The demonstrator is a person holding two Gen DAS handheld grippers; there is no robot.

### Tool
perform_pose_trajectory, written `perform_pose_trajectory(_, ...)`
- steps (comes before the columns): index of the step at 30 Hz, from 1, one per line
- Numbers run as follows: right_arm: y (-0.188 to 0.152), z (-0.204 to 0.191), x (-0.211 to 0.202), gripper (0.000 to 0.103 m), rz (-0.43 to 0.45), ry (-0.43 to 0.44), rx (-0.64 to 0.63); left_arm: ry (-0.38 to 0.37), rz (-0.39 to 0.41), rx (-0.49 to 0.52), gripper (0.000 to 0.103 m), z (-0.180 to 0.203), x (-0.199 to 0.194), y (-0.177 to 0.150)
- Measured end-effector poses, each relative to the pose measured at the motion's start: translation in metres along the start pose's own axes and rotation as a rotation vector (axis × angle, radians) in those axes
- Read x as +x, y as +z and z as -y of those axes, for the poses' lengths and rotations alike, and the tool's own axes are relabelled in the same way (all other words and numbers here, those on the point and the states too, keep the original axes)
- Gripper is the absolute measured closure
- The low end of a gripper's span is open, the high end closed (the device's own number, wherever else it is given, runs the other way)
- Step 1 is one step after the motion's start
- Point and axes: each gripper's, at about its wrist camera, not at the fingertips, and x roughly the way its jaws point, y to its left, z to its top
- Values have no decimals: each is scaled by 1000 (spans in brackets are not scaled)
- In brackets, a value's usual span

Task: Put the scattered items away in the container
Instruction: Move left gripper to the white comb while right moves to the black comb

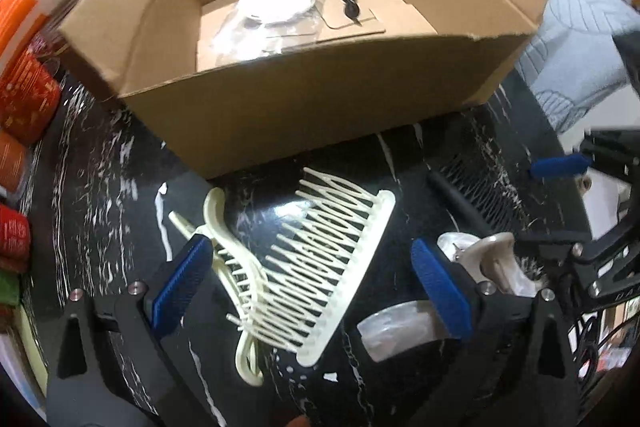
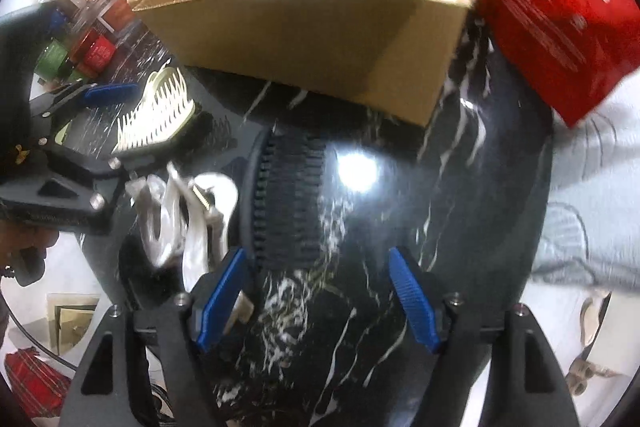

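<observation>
Between the wide-open, empty left claw [image 1: 308, 287] lies a cream hair clip [image 1: 304, 267]; close squarely across it, then lift.

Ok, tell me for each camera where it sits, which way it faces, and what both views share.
Left wrist: sits on the left gripper, looking forward and down at the cream hair comb between its open blue fingers, cardboard box beyond; the right gripper shows at the right edge.
Right wrist: sits on the right gripper, open, facing the black comb and the same box; the left gripper and part of the person's hand show at the left.
Shared: box, black marble table, both combs, pearly hair clip.
</observation>
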Motion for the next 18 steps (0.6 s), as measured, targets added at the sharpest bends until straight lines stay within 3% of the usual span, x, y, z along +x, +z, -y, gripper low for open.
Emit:
perform_pose_trajectory(4, 12, -5, 1, 28, 13, -27, -34, 18, 33, 35, 7, 2, 1, 0)
perform_pose_trajectory(9, 19, -15, 2, 28, 26, -38, -52, 27, 79, 33, 24, 2, -1, 3)
perform_pose_trajectory(11, 19, -18, 2, 28, 34, -40, -43, 10, 93, 25, 36, 0, -3, 3)
perform_pose_trajectory(13, 20, -18, 1, 28, 35, -37, -31, -11, 95, 24, 41, 0, -4, 3)
perform_pose_trajectory(18, 22, -16, 2, 29, 40, -9, 3, 3, 81, 64, 41, 6, -5, 1)
